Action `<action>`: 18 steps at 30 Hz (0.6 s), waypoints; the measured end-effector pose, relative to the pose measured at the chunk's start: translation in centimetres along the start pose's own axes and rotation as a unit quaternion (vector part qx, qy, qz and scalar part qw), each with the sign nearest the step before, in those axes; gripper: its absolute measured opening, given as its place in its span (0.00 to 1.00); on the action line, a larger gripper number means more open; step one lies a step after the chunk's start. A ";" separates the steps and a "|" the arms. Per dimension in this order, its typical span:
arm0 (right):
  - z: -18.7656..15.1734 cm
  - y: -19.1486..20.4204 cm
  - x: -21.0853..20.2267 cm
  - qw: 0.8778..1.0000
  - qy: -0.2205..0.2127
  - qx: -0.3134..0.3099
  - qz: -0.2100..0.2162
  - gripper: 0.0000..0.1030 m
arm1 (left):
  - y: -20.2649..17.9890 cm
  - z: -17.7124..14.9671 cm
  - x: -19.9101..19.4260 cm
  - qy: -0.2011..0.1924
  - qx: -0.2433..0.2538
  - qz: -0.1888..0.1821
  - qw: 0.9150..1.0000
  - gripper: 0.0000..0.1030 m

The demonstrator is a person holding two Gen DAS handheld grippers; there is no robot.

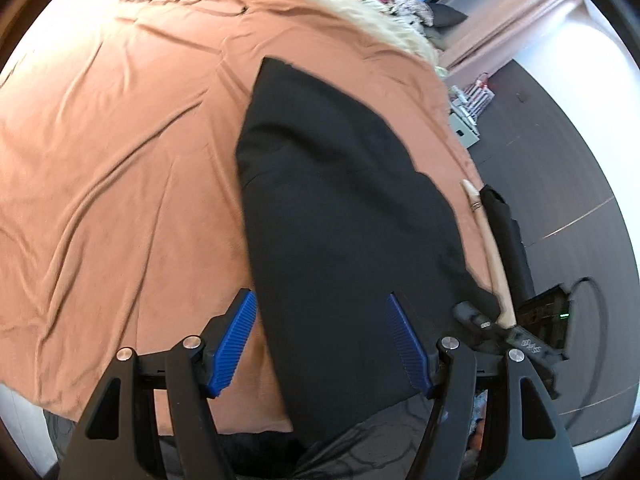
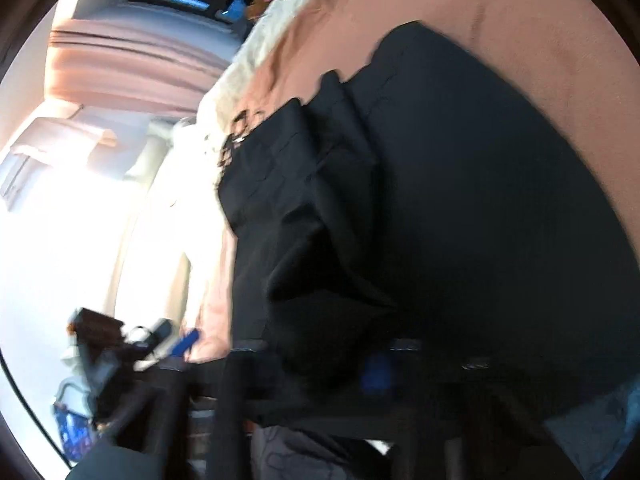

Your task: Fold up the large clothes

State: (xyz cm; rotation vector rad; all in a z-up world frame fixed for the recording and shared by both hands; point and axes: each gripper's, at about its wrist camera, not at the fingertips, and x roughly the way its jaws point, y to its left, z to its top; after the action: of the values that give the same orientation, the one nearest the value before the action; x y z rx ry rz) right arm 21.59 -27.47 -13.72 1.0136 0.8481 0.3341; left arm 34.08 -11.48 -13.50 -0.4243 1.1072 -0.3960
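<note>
A black garment is lying on the bed's orange sheet, the left gripper hovering released, the right gripper clenching its fabric.

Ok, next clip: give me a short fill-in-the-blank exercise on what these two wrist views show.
1. The garment lying on the bed is ____ in colour.
2. The sheet under it is ____ in colour.
3. The left hand-held gripper has ____ finger pads.
4. The jaws of the left hand-held gripper stand ____, gripping nothing.

Missing words: black; orange-brown; blue; open
</note>
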 end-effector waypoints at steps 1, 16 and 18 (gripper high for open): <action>0.1 0.7 -0.3 1.000 -0.005 -0.014 0.000 0.15 | 0.2 -0.1 0.3 0.003 -0.004 0.000 1.000 0.66; 1.4 2.7 -8.4 0.995 -0.079 -0.064 -0.004 0.13 | -2.5 -0.7 3.5 0.033 0.017 -0.023 0.999 0.66; 1.5 1.2 -9.0 0.995 -0.082 -0.049 -0.010 0.13 | -3.3 -0.6 4.0 0.036 0.025 -0.023 0.999 0.66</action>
State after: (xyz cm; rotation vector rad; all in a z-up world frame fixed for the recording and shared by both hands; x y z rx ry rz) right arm 17.07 -33.24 -8.10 0.9274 0.6863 0.2697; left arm 34.82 -16.41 -15.04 -0.3948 1.1562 -0.4813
